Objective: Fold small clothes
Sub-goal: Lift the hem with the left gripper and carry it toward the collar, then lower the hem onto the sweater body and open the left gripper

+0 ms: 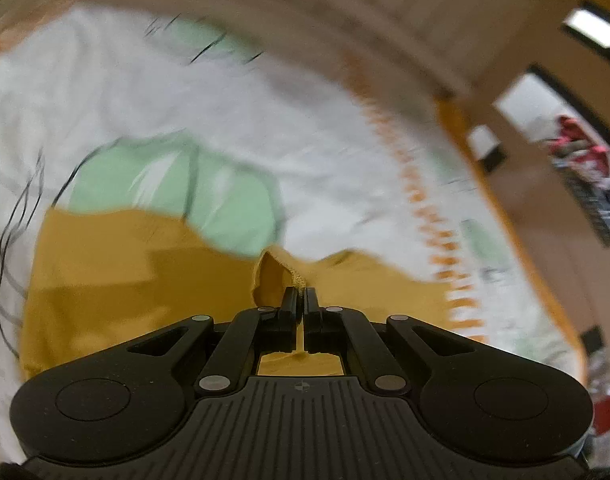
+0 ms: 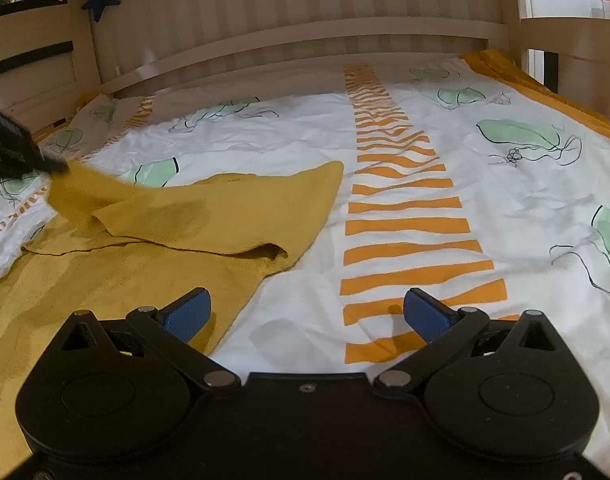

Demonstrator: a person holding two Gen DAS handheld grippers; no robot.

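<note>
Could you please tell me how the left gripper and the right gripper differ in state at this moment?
The left gripper has its jaws shut on an edge of the mustard-yellow knit garment; the right gripper has its jaws wide open and holds nothing. The left view is motion-blurred and tilted; the right view is sharp and level over the white patterned bedsheet. Both are black two-finger grippers near the same garment.

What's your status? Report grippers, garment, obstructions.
Left gripper shut on mustard garment edge. Right gripper open, empty, over bedsheet. Garment partly folded. Nothing in the way.
</note>
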